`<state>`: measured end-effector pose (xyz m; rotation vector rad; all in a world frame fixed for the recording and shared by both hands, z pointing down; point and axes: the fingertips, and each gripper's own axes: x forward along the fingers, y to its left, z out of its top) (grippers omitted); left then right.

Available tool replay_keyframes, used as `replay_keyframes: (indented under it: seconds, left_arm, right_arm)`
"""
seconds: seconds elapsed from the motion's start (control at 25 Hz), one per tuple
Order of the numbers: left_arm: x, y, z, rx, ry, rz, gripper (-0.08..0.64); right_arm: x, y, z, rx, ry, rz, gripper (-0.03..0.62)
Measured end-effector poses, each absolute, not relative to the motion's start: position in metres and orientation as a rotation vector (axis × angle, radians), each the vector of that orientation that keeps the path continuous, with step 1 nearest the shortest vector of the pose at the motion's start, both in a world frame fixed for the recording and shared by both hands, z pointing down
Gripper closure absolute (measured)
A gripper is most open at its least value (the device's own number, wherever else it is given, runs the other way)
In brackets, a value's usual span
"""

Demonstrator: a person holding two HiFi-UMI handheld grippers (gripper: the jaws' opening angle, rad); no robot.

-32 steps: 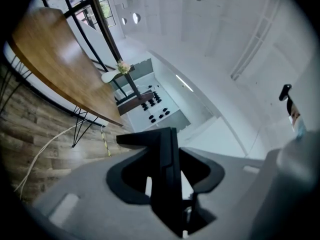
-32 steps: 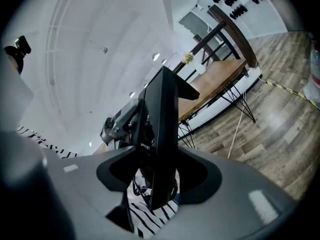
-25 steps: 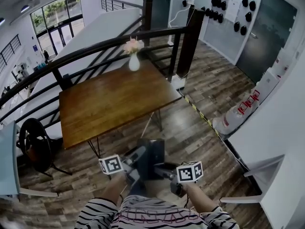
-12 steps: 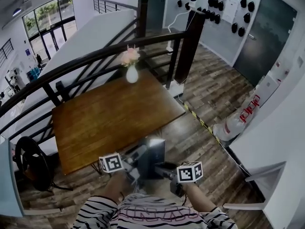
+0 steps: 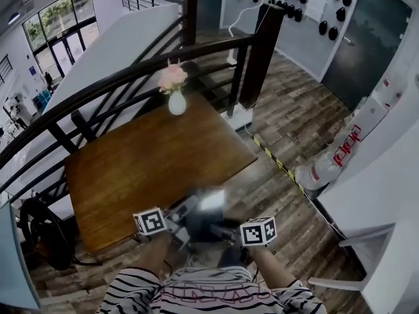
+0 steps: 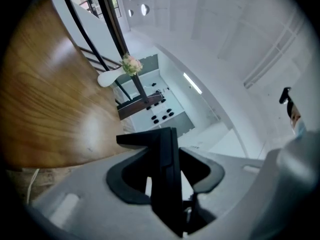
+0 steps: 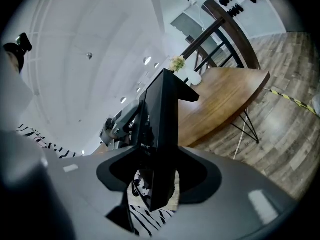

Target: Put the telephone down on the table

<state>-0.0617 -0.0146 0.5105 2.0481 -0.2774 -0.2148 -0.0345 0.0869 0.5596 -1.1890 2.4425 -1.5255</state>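
Telephone (image 5: 206,209): dark slab-shaped unit, in the air at the table's near edge and not yet resting on it. It is blurred in the head view.
Left gripper (image 5: 185,220): jaws clamped on the telephone's left side. Its own view shows the dark body (image 6: 167,174) standing upright between the pads.
Right gripper (image 5: 227,231): jaws pinching the telephone's right side. Its own view shows the unit (image 7: 162,129) filling the gap between the pads.
Table (image 5: 150,165): bare wooden top. The only thing on it is a vase (image 5: 177,102) at the far edge, well apart from the telephone.
Step in hand (judgement): carrying to the table; the set-down is not begun.
Method advised: bring the telephone fully over the table, well inside the near edge, before lowering it. Keep both grippers level with each other so the base meets the wood flat.
Release advised: spread the jaws only once the base rests on the table, and both sides together.
Risk (judgement): lowering at the edge could tip the unit to the floor (image 5: 288,129). Uneven release could topple it.
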Motion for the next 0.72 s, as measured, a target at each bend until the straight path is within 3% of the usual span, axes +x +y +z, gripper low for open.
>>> replay_keyframes:
  seconds: [0.72]
  left_arm:
    - [0.074, -0.140, 0.534, 1.964, -0.567, -0.422, 0.385]
  right_arm:
    - [0.130, -0.051, 0.576, -0.892, 2.728, -1.593, 0.365]
